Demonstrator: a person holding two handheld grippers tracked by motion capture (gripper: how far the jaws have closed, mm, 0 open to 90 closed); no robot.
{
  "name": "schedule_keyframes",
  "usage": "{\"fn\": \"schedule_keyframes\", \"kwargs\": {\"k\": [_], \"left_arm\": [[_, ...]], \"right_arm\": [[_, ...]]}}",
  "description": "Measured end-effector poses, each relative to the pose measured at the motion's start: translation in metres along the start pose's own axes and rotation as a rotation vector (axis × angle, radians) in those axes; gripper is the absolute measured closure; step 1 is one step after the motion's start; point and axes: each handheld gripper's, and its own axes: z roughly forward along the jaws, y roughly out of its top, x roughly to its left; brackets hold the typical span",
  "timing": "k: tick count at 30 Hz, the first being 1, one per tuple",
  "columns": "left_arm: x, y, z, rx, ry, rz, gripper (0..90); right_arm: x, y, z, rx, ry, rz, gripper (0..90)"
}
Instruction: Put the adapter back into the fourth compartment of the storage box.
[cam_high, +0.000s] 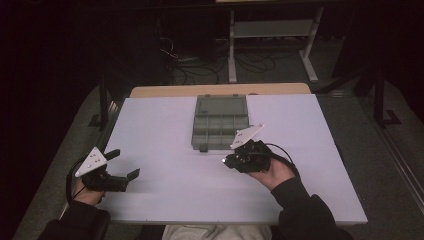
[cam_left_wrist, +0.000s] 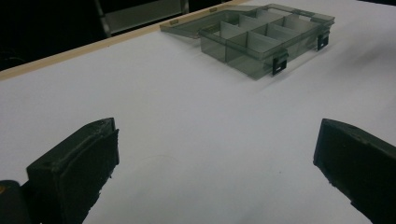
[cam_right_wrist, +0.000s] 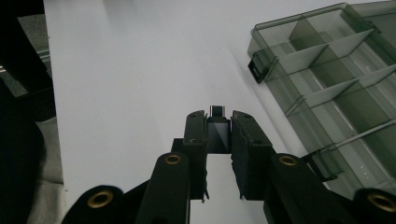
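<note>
White worktop (cam_high: 165, 150) fills my view, with a smoky compartment box (cam_high: 220, 122) lying open at its far middle. My right gripper (cam_right_wrist: 218, 122), just near-right of the box, is clamped on a small dark block (cam_right_wrist: 218, 133). My left gripper (cam_high: 125, 165) rests at the near left, jaws wide apart and holding nothing.

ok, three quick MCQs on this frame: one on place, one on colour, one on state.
1. Where is the organizer box?
A. table's far middle
B. near left corner
C. on the floor

2. What colour is the box?
A. red
B. smoky grey
C. yellow

3. What are the right gripper jaws doing?
A. wide open
B. shut on nothing
C. shut on a small dark block

Answers:
1 A, the high view shows it there.
2 B, see-through grey walls.
3 C, the block sits between the pads.
</note>
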Motion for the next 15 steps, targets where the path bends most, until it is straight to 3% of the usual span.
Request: {"fn": "schedule_keyframes", "kwargs": {"k": [15], "left_arm": [[0.000,0.000,0.000,0.002,-0.001,0.002,0.0]], "right_arm": [[-0.022,0.003,-0.012,-0.046,-0.036,0.031,74.9]]}}
